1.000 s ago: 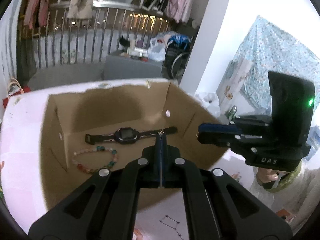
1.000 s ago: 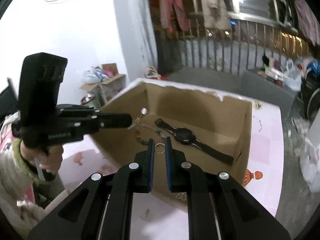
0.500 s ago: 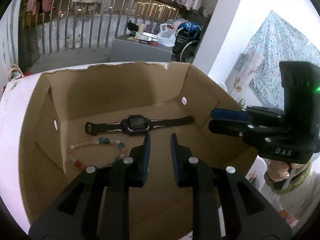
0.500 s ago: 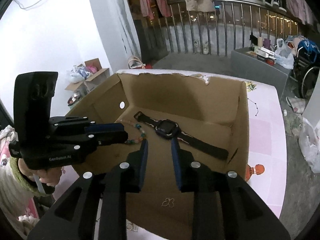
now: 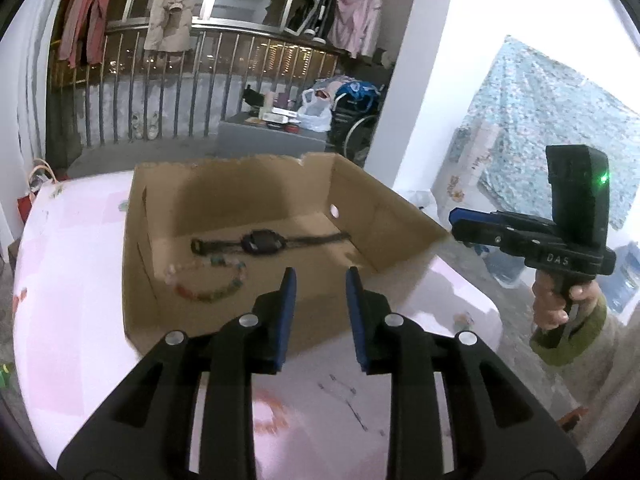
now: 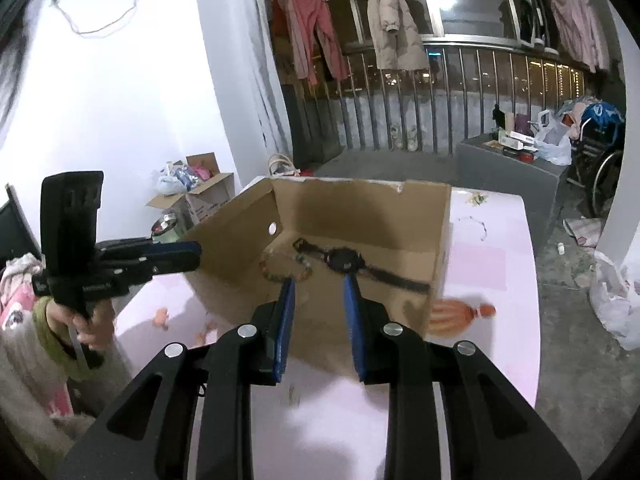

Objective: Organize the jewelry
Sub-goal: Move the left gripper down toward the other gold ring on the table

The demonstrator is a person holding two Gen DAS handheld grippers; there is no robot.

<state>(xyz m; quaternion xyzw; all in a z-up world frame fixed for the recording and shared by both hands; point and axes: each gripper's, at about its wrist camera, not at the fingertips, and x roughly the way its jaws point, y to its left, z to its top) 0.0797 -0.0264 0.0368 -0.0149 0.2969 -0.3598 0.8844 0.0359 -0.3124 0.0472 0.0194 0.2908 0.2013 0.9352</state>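
Both grippers, left [image 5: 320,304] and right [image 6: 319,312], were seen parted, empty, jaws just opened. Bracelet [image 5: 208,284] near box [image 5: 400,216] left wall was judged light, limp, probably slippery; best pinched across the strand.

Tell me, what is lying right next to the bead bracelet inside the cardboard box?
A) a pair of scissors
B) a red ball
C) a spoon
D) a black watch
D: a black watch lies stretched out flat on the floor of the cardboard box, just behind the bead bracelet.
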